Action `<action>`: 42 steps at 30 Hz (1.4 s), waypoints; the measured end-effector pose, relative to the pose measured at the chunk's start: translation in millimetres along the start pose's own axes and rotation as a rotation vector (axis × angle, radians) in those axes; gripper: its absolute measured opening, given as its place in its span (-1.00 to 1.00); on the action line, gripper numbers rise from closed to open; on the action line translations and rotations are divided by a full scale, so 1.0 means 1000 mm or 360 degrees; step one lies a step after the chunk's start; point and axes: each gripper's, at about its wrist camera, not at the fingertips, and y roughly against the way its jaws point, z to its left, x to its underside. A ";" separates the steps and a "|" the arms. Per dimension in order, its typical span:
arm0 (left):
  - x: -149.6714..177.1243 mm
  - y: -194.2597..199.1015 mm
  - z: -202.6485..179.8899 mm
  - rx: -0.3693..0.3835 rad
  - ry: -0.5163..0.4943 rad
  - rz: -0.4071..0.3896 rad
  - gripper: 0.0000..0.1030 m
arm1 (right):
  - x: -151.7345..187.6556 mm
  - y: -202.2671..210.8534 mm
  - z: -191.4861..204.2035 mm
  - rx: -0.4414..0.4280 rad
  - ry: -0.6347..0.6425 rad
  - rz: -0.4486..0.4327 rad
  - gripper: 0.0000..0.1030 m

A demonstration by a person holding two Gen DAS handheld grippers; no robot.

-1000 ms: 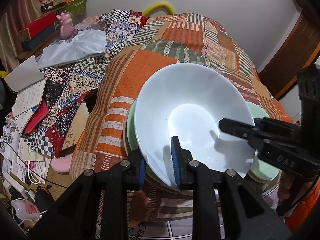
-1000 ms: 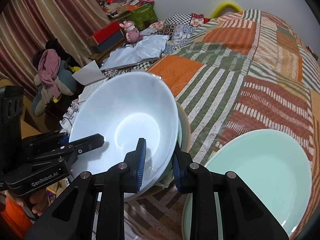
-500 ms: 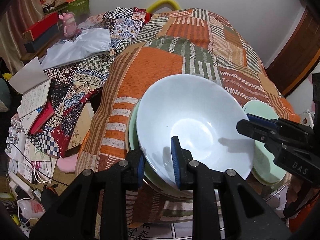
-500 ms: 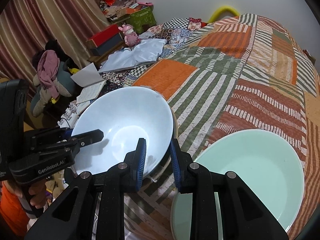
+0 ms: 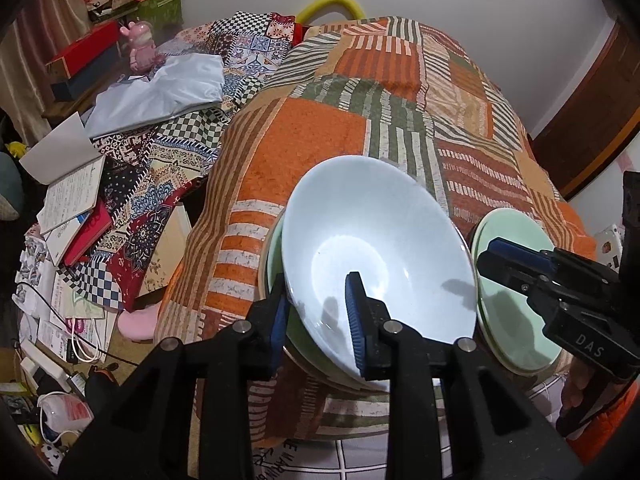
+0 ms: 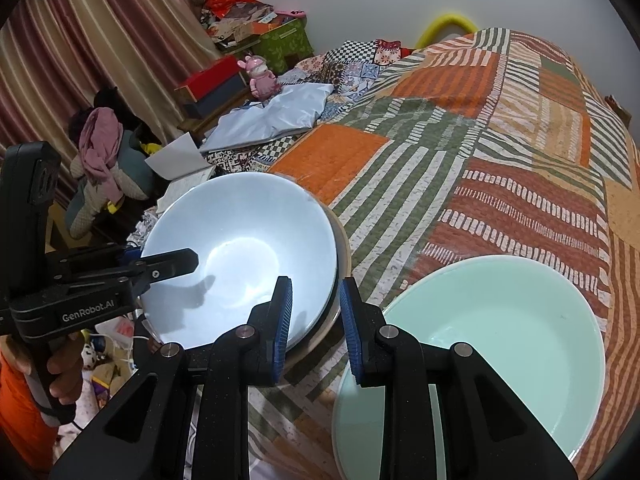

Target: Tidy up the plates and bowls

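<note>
A white bowl point(image 5: 380, 240) point(image 6: 240, 248) sits tilted on a stack of pale green dishes point(image 5: 273, 244) near the front edge of the patchwork bed point(image 5: 320, 140). My left gripper point(image 5: 316, 284) point(image 6: 192, 258) straddles the bowl's near rim, one pad inside and one outside. Its jaws are opening and the pads look just off the rim. My right gripper point(image 6: 316, 284) point(image 5: 486, 254) is shut on nothing. It hovers just right of the bowl, over the edge of a mint green plate point(image 6: 500, 320) point(image 5: 504, 320).
The quilt point(image 6: 480, 140) stretches back to a white wall. Left of the bed, the floor is heaped with books point(image 5: 72, 208), patterned cloth point(image 5: 160, 184) and cables point(image 5: 60, 344). A pink figurine point(image 5: 140, 46) stands by boxes. A wooden door point(image 5: 588, 120) is at the right.
The white bowl has sunk onto the stack. My right gripper has drawn back off the bowl's rim to the right, over the mint plate. My left jaws have widened slightly.
</note>
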 end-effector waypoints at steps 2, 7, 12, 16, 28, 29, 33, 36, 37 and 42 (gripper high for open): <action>0.001 0.003 0.001 -0.0001 0.0001 -0.0013 -0.48 | 0.000 0.001 -0.001 -0.0004 -0.0002 -0.0004 -0.56; 0.004 0.020 0.001 -0.0038 -0.0044 -0.0131 -0.17 | -0.001 0.000 -0.003 -0.0003 -0.0010 0.0001 -0.54; 0.006 0.019 0.011 -0.0055 -0.0036 -0.0118 -0.09 | 0.000 -0.004 -0.006 0.0003 -0.0017 0.0017 -0.43; 0.013 0.006 0.023 -0.0015 0.0036 -0.0048 -0.08 | 0.002 -0.009 -0.007 0.0006 -0.0028 0.0041 -0.40; 0.023 -0.025 0.025 0.0112 0.0091 0.0080 -0.07 | 0.006 -0.028 0.000 -0.0011 -0.0030 0.0137 -0.39; 0.023 -0.026 0.025 0.0116 0.0090 0.0082 -0.07 | 0.005 -0.030 0.001 -0.0011 -0.0030 0.0141 -0.39; 0.022 -0.034 0.023 0.0148 0.0093 0.0107 -0.07 | 0.005 -0.036 0.001 -0.0007 -0.0039 0.0158 -0.36; 0.021 -0.040 0.022 0.0165 0.0090 0.0122 -0.07 | 0.005 -0.041 0.001 -0.0014 -0.0059 0.0175 -0.34; 0.021 -0.042 0.021 0.0170 0.0088 0.0127 -0.08 | 0.004 -0.043 0.001 -0.0014 -0.0062 0.0182 -0.33; 0.021 -0.046 0.016 0.0146 0.0071 0.0117 -0.09 | 0.005 -0.047 0.003 0.0002 -0.0056 0.0190 -0.30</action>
